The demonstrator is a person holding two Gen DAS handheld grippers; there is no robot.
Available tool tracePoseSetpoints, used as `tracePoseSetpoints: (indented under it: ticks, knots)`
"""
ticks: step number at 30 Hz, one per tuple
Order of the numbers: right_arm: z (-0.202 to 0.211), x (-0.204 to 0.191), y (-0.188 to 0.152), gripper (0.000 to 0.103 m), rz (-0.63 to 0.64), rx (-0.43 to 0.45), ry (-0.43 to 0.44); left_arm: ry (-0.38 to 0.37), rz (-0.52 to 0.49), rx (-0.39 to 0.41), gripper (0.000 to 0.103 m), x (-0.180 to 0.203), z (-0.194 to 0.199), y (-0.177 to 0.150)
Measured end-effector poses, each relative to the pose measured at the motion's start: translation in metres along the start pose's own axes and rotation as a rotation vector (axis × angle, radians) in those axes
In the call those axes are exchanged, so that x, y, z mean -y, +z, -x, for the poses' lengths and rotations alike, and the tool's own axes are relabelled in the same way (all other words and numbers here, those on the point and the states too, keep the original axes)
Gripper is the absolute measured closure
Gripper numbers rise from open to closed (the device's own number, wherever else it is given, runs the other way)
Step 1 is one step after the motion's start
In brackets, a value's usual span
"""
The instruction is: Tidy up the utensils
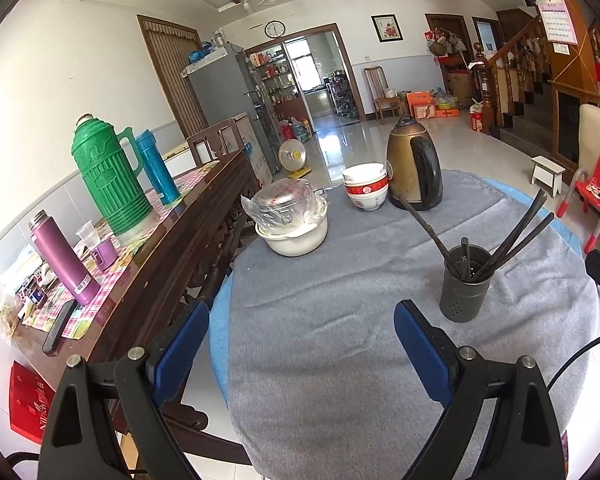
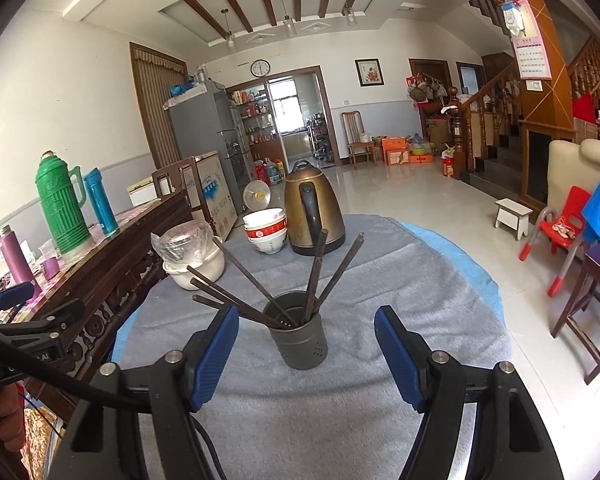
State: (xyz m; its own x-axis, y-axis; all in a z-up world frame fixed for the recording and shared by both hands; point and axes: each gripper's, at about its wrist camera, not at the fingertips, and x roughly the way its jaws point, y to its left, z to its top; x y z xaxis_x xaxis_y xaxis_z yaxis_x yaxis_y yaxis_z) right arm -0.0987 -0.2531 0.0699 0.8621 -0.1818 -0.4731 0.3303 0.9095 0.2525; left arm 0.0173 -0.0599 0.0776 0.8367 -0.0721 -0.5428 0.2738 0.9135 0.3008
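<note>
Round table under a grey cloth (image 2: 340, 408), items listed left to right in the right wrist view. Pot (image 2: 198, 268), white, plastic-wrapped lid, at 10 o'clock on the cloth, beside the dark wooden sideboard (image 2: 112, 264). Bowls (image 2: 266, 232), stacked, red band, at 12 o'clock, touching or just beside the kettle (image 2: 314, 216), brass-coloured, black handle facing the camera. Holder (image 2: 298, 332), dark perforated cylinder, upright, near the table's middle, directly ahead of the right gripper (image 2: 306, 360) and between its fingers in the picture, not touched. Chopsticks (image 2: 236, 300), dark, standing in the holder with lower ends down inside it; long axes fan outward: several lean toward 10 o'clock, one stands near 12, one tilts toward 1 o'clock. Right gripper: jaws spread wide, nothing between the pads. In the left wrist view the holder (image 1: 466, 284) sits at 2 o'clock from the left gripper (image 1: 300, 344), well apart; chopsticks (image 1: 516, 240) there lean both ways. Left gripper: jaws parted wide, empty, over bare cloth (image 1: 320, 360).
</note>
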Motion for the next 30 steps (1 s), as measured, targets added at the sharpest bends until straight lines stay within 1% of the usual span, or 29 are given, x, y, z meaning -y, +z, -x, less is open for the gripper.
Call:
tracePoseSetpoints:
  ticks: [10,16,30]
  knots:
    - [0.004,-0.015,0.005,0.029,0.042,0.018,-0.014,-0.036,0.019,-0.004,0.009,0.000,-0.004,-0.002]
    - [0.001,-0.023,0.005,0.029,0.057,0.010,-0.022,-0.054,0.019,-0.004,0.009,-0.001,-0.005,-0.005]
    - [0.008,-0.037,0.007,0.029,0.099,0.020,-0.041,-0.073,0.044,0.002,0.009,-0.009,-0.004,-0.009]
